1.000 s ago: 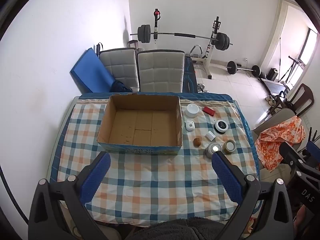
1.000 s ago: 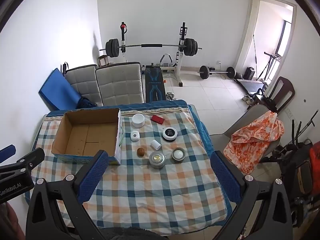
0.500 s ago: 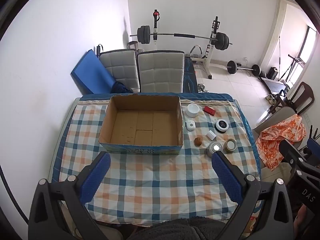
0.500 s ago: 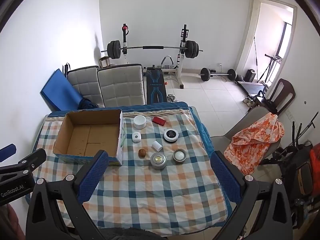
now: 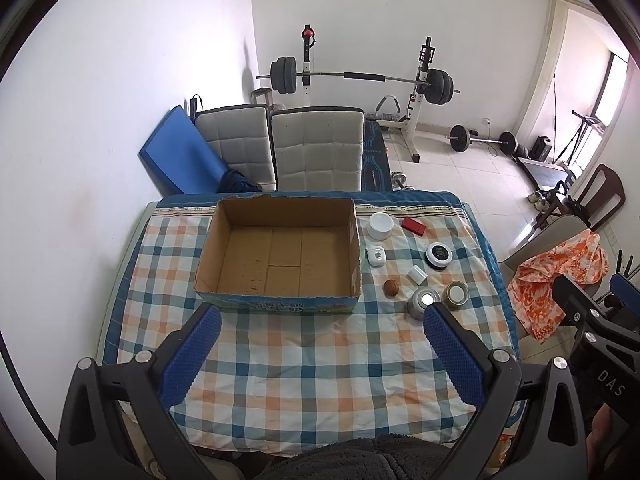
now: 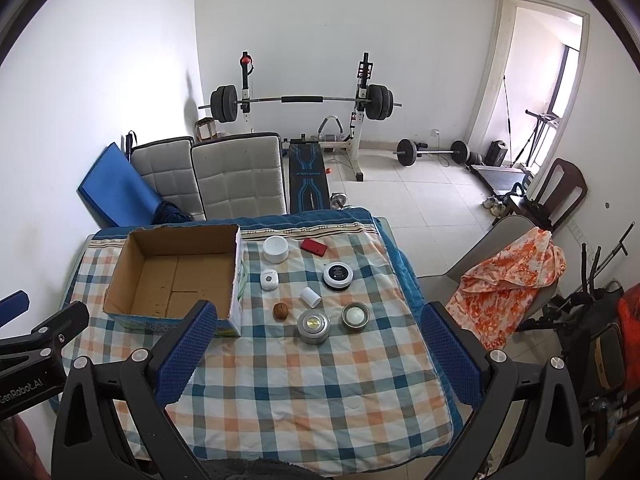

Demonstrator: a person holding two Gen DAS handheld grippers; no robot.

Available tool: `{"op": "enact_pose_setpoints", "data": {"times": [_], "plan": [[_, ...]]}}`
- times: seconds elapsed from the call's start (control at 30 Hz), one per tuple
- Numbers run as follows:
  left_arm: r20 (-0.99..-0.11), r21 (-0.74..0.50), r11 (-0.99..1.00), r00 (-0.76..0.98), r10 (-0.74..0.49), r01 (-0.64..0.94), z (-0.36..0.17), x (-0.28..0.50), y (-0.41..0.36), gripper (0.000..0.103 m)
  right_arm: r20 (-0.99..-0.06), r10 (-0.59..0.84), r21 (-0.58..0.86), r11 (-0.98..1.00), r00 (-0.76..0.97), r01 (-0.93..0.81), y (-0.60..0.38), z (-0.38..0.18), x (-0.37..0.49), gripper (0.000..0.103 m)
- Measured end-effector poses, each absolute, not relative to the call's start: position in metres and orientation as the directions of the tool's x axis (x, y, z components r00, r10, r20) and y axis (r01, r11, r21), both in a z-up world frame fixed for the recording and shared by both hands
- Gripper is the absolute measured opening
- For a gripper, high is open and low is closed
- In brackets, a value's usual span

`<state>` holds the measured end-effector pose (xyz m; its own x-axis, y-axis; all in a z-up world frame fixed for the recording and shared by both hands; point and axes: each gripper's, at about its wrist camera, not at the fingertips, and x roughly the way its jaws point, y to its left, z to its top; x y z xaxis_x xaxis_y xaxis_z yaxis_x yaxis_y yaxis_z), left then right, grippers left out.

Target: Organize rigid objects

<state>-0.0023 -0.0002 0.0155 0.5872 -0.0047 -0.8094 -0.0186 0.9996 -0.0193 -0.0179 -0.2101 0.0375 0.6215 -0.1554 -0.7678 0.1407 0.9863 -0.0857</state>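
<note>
An empty cardboard box (image 5: 280, 256) (image 6: 176, 276) sits on the checked tablecloth (image 5: 320, 360) at the left. To its right lie several small objects: a white round jar (image 6: 276, 249), a red case (image 6: 313, 247), a black-and-white disc (image 6: 338, 275), a small white device (image 6: 269, 280), a white cylinder (image 6: 311, 297), a brown nut (image 6: 281, 311), a silver tin (image 6: 313, 326) and a tin with a white candle (image 6: 355, 316). My left gripper (image 5: 320, 352) and right gripper (image 6: 316, 354) are open and empty, high above the table's near side.
Two grey padded chairs (image 5: 316, 148) and a blue mat (image 5: 176, 156) stand behind the table. A barbell rack (image 6: 304, 100) is by the back wall. A chair with an orange cloth (image 6: 508, 272) is to the right of the table.
Both views have shifted slightly, the table looking a little farther away. Both grippers stay open and no object has moved.
</note>
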Motion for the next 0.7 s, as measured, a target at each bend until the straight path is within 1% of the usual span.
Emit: {"op": "enact_pose_setpoints", "data": {"times": [0.7], "plan": [[-0.806, -0.018, 1.0, 0.592, -0.001, -0.023, 0.0228, 0.0067, -0.004, 0.103, -0.76, -0.153, -0.085, 0.987, 0.632, 0.138, -0.2119, 0.0327, -0.0156, 0.103]]}}
